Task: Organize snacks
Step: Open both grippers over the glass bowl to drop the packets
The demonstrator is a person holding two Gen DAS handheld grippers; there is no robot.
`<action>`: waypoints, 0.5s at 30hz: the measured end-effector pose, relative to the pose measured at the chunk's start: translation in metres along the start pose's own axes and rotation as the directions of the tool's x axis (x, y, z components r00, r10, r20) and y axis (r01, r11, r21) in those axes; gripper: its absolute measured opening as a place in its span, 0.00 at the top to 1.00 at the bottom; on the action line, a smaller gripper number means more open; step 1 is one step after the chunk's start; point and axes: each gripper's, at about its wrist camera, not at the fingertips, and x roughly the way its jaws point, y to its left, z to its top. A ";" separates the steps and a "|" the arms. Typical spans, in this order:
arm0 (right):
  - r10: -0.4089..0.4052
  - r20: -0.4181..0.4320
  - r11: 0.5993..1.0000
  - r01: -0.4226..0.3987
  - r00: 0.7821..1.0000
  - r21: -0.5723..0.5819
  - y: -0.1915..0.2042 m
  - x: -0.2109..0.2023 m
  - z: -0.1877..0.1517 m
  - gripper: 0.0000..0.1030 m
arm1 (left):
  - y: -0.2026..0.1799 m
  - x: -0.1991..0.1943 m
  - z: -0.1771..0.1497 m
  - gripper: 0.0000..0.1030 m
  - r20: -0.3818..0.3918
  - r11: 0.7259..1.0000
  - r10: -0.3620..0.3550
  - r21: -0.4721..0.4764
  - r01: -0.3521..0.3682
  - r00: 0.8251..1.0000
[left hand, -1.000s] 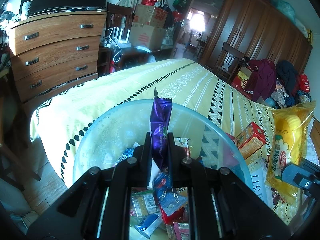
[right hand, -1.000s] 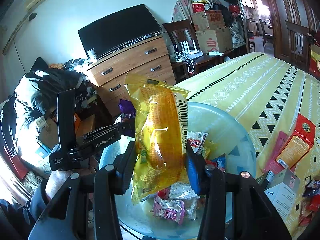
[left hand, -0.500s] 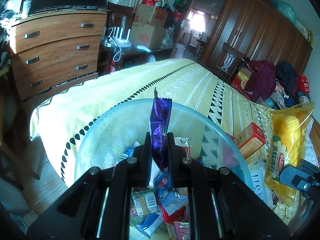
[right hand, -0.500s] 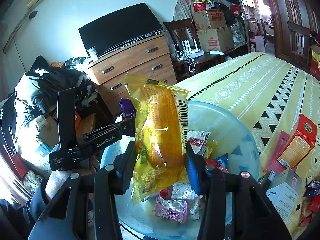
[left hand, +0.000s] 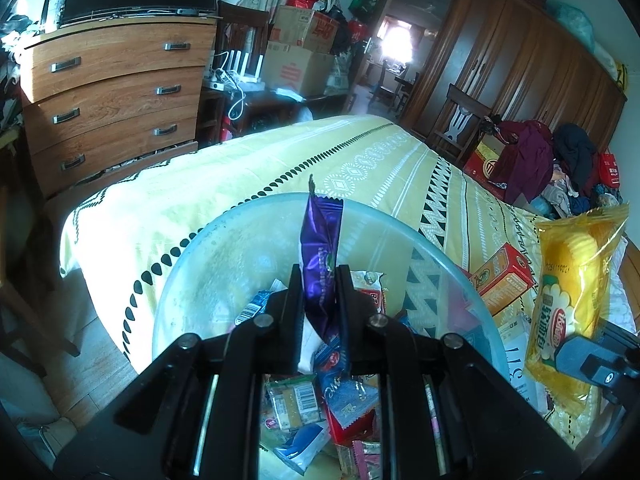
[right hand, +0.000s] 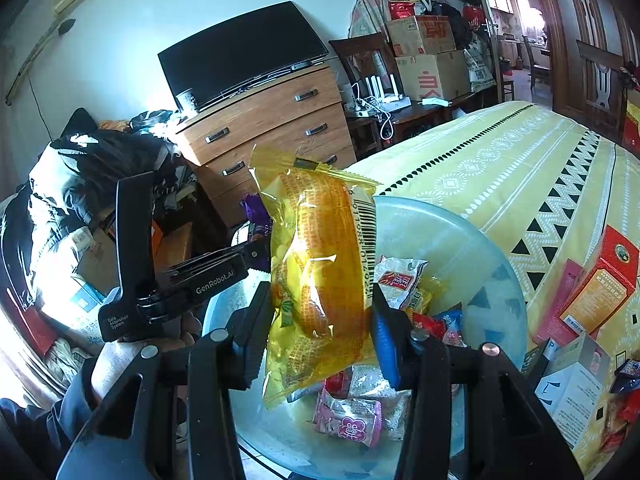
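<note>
My left gripper [left hand: 319, 280] is shut on a purple snack wrapper [left hand: 321, 248] that stands upright above a pale blue plastic bowl [left hand: 208, 248]. The bowl holds several small snack packets [left hand: 296, 400]. My right gripper [right hand: 320, 300] is shut on a yellow bread bag [right hand: 320, 276] and holds it over the same bowl [right hand: 472, 248]. The bread bag also shows at the right of the left wrist view [left hand: 568, 300]. The left gripper shows from the side in the right wrist view [right hand: 208, 276].
The bowl sits on a bed with a yellow patterned cover [left hand: 280, 164]. Orange and white snack boxes [left hand: 504, 280] lie right of the bowl. A wooden dresser [left hand: 108, 92] with a TV stands beyond the bed's end. A wardrobe and chair [left hand: 456, 124] are at the far right.
Almost nothing has changed. Both grippers keep holding their snacks over the bowl, with only a slight drift.
</note>
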 end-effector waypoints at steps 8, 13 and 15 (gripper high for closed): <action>0.012 -0.001 1.000 -0.012 1.000 0.008 0.005 0.004 0.001 0.47 | 0.005 0.001 -0.003 0.78 -0.015 1.000 0.011 -0.017 -0.012 1.000; 0.010 0.009 1.000 -0.010 1.000 0.001 0.009 0.002 0.002 0.36 | 0.005 -0.003 -0.003 0.64 -0.009 1.000 0.013 -0.027 -0.013 1.000; 0.009 0.010 1.000 -0.009 1.000 0.000 0.010 -0.001 0.000 0.34 | 0.003 -0.006 -0.003 0.60 -0.004 0.999 0.011 -0.030 -0.012 1.000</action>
